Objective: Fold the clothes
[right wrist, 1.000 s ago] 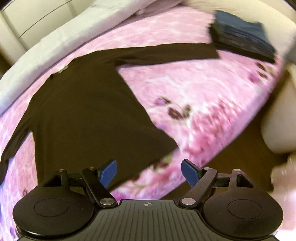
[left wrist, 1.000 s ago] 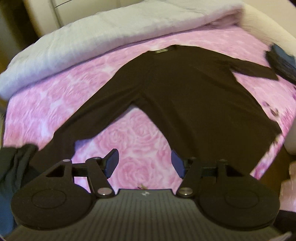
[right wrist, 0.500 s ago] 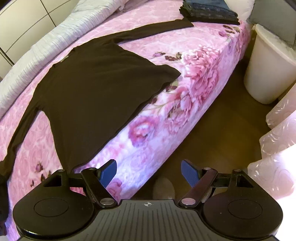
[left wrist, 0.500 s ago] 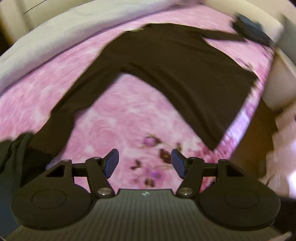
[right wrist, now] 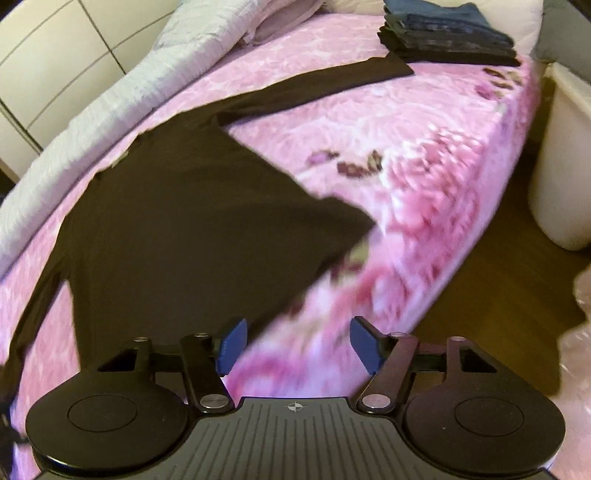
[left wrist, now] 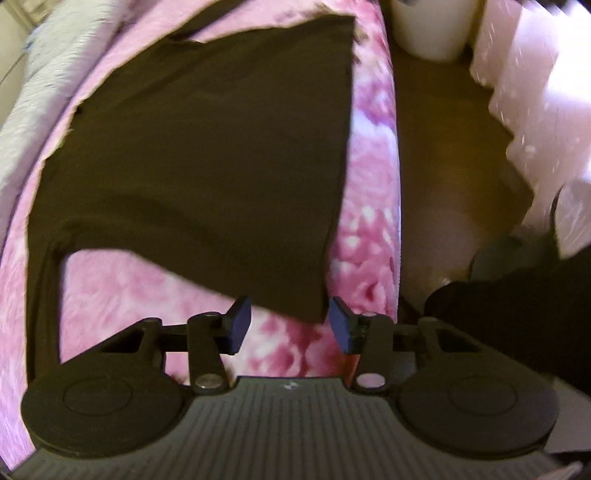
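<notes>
Bed (right wrist: 424, 155) with pink floral cover extends ahead of both tools. Dark long-sleeved shirt (right wrist: 192, 229) lies spread flat on it (one sleeve (right wrist: 314, 85) reaching toward the far end), its lower hem corner directly ahead of the left gripper (left wrist: 290, 325), whose jaws stand apart, holding nothing. Right gripper (right wrist: 295, 345) likewise spread and empty, the shirt's hem just ahead and to its left. Stack of folded dark garments (right wrist: 447, 33) sits far ahead, touching the sleeve's cuff. White bin (right wrist: 561, 177) stands on the floor to the right.
</notes>
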Demonstrator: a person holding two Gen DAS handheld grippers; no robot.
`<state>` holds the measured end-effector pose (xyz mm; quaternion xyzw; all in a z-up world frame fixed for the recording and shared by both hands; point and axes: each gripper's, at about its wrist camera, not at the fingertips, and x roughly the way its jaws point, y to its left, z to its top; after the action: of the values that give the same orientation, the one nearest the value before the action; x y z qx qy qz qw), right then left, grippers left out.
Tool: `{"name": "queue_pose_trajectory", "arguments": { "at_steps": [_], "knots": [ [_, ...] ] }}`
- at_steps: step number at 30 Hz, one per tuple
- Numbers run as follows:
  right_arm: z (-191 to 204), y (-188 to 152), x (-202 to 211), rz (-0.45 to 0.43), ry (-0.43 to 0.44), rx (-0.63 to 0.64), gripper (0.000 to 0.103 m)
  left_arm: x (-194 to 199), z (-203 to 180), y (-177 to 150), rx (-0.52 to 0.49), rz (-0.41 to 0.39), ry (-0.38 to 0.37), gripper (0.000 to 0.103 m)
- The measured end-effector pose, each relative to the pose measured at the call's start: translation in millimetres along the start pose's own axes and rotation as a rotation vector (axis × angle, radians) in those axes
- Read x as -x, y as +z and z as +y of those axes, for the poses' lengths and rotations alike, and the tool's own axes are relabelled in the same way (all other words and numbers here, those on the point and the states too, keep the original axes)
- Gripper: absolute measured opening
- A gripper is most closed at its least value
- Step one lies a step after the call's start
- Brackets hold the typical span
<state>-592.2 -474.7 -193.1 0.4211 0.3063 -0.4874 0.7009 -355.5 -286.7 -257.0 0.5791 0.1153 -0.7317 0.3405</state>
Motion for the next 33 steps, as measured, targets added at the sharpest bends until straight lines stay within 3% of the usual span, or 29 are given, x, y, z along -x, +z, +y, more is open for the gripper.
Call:
{"name": "queue_pose_trajectory", "arguments": {
  "at_steps": [4, 8, 10, 15, 16, 17, 18, 20, 24, 28, 30, 33],
  "knots": [
    [-39.2, 38.1, -59.8, -0.034, 0.057, -0.074, 0.065, -40.5, -19.2, 14.9, -0.108, 0.065, 0.037, 0.042],
    [-76.3, 54.4, -102.2, -0.031, 0.071, -0.197, 0.065, -62.7, -18.7, 23.0, -0.146, 0.120, 0.038, 0.038],
    [-95.2, 56.0, -111.6, -0.041, 0.083, -0.278, 0.065, -65.5, -19.0, 23.8, -0.164, 0.134, 0.016, 0.025],
    [-120.7, 55.4, -116.9, -0.060, 0.164, -0.368, 0.063, -63.0, -16.8, 22.1, -0.189, 0.148, -0.026, 0.011],
    [-123.6, 55.6, -117.9, -0.054, 0.177, -0.380, 0.056, -62.2, -15.7, 21.7, -0.191, 0.149, -0.035, 0.008],
    [-126.3, 57.6, -119.0, -0.033, 0.185, -0.386, 0.020, -61.5, -15.4, 22.3, -0.197, 0.151, -0.041, 0.007],
    [-129.1, 59.7, -120.0, -0.012, 0.193, -0.392, 0.006, -60.7, -15.0, 22.9, -0.203, 0.153, -0.048, 0.005],
    [-132.0, 66.8, -114.4, 0.016, 0.193, -0.365, 0.005, -59.2, -14.2, 24.1, -0.216, 0.158, -0.061, 0.005],
    [-125.4, 78.7, -105.0, 0.046, 0.140, -0.195, 0.005, -56.2, -12.7, 26.6, -0.240, 0.166, -0.087, 0.005],
    [-113.8, 75.6, -115.1, 0.107, 0.078, -0.161, 0.009, -52.9, -11.2, 29.0, -0.263, 0.174, -0.112, 0.009],
    [-101.7, 74.0, -103.3, 0.080, 0.016, -0.122, 0.026, -43.2, -8.3, 29.4, -0.226, 0.171, -0.121, 0.013],
    [-77.2, 65.1, -76.9, 0.074, -0.074, -0.056, 0.042, -21.5, 5.0, 26.6, -0.082, 0.145, -0.120, 0.016]
  ]
}}
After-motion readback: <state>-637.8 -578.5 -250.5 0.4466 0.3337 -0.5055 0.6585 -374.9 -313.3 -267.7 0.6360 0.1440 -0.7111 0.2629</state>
